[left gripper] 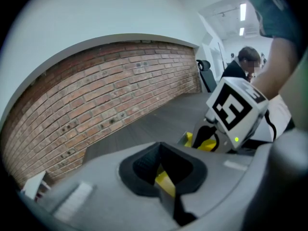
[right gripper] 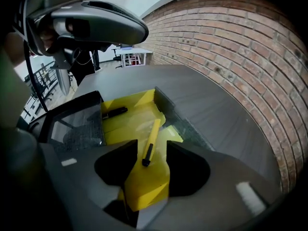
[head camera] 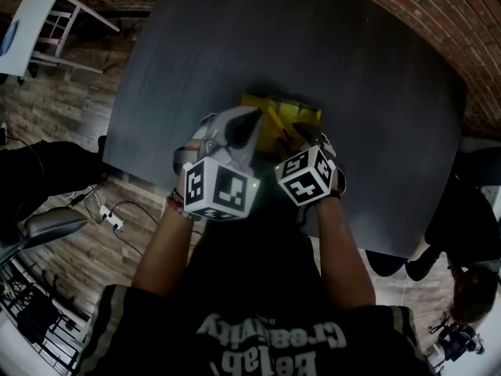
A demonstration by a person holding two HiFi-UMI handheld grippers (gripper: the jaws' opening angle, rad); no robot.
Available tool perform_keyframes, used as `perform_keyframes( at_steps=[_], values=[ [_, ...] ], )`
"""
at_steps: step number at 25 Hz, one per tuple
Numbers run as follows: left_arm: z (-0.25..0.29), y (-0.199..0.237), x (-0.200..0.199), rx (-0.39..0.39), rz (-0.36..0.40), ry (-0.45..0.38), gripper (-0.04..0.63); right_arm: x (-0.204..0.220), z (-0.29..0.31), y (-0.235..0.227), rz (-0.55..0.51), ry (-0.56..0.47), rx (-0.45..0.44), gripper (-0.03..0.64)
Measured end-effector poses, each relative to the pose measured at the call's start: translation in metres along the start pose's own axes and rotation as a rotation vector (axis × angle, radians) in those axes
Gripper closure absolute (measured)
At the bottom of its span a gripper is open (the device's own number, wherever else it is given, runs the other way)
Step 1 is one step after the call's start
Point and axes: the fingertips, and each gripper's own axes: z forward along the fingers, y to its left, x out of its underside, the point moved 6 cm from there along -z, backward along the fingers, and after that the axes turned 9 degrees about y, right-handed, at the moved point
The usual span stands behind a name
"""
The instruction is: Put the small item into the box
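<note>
Right gripper view: we see the item (right gripper: 153, 134), a yellow stick w/ a black tip, lying flat on the yellow inside of the box (right gripper: 130, 100). Its long axis runs away from us, leaning a bit right at the far end. The black tip points back toward the right tool (right gripper: 151, 146). That tool's jaws stand wide apart, one each side of the tip, not touching it and holding nothing. A black stick (right gripper: 114, 112) lies farther back in the box, approx. crosswise.

Left gripper view: the left tool (left gripper: 161, 158) has its jaws nearly together w/ a yellow strip of the box pinched between them.

Head view: both forearms (head camera: 168, 245) reach fwd side by side over the table (head camera: 313, 53). The right tool tilts steeply down into the box. The left tool sits shallower at the box's left edge.
</note>
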Motion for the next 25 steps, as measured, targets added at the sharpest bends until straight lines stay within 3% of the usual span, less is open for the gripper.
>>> perform_keyframes(
  at_steps=[4,25],
  values=[
    [0.0004,-0.0019,-0.0023,0.002,0.002,-0.001,0.592,0.0007,-0.002,-0.0022,-0.009,0.001,-0.001,0.411],
    [-0.0043,-0.0059,0.0031,-0.001,-0.011,0.012,0.592,0.0006,-0.0049,0.0021,0.034,-0.036,0.002,0.431]
  ],
)
